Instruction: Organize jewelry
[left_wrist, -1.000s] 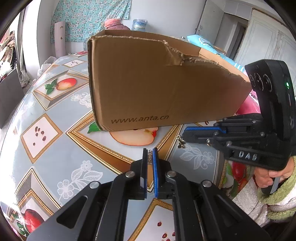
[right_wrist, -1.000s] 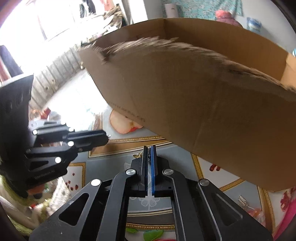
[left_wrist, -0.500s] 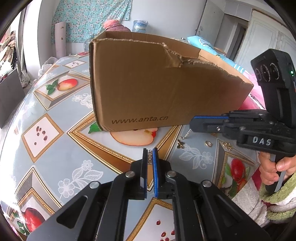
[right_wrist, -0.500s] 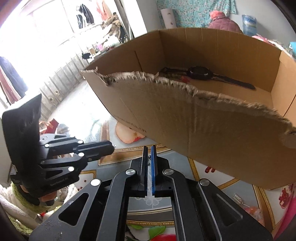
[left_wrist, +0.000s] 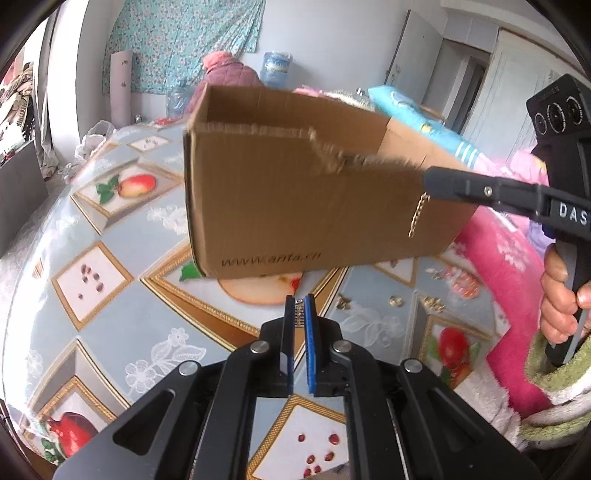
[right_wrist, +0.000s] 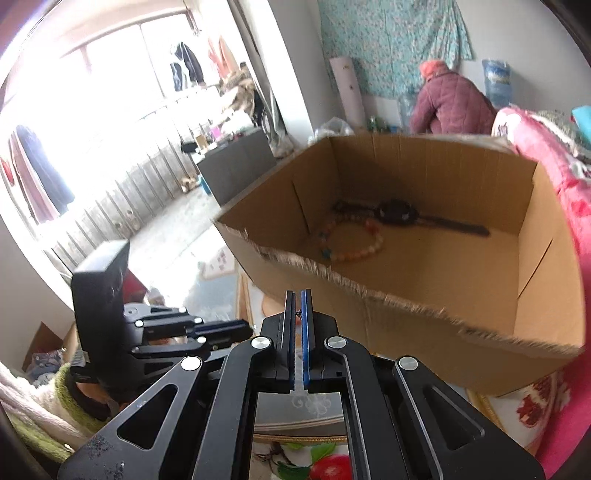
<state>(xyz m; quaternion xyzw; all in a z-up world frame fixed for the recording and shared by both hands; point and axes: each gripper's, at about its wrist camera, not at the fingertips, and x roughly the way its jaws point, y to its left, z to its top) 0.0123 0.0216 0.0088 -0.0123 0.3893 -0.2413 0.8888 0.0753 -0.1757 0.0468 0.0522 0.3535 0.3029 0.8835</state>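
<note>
My right gripper is pressed together on a thin gold chain, which hangs loose from its tip in front of the cardboard box, near the box's torn upper edge. My hand grips its handle to the right of the box. In the right wrist view the same gripper shows its two fingers almost touching, with only a tiny dark bit of the chain caught between them at the tip.

My left gripper is also pinched nearly shut, just in front of the box and above the tablecloth; a small piece of something metallic sits between its pads, too small for me to say what it is.

The left wrist view shows only the outside of the box, with printed lettering low on its front wall, plus a few small gold pieces lying on the tablecloth to the right of the box's front corner.

The right wrist view looks over the torn edge into the box: a bead bracelet and a dark watch lie on its floor, touching each other near the back wall. It also shows my left gripper to the left of the box.
</note>
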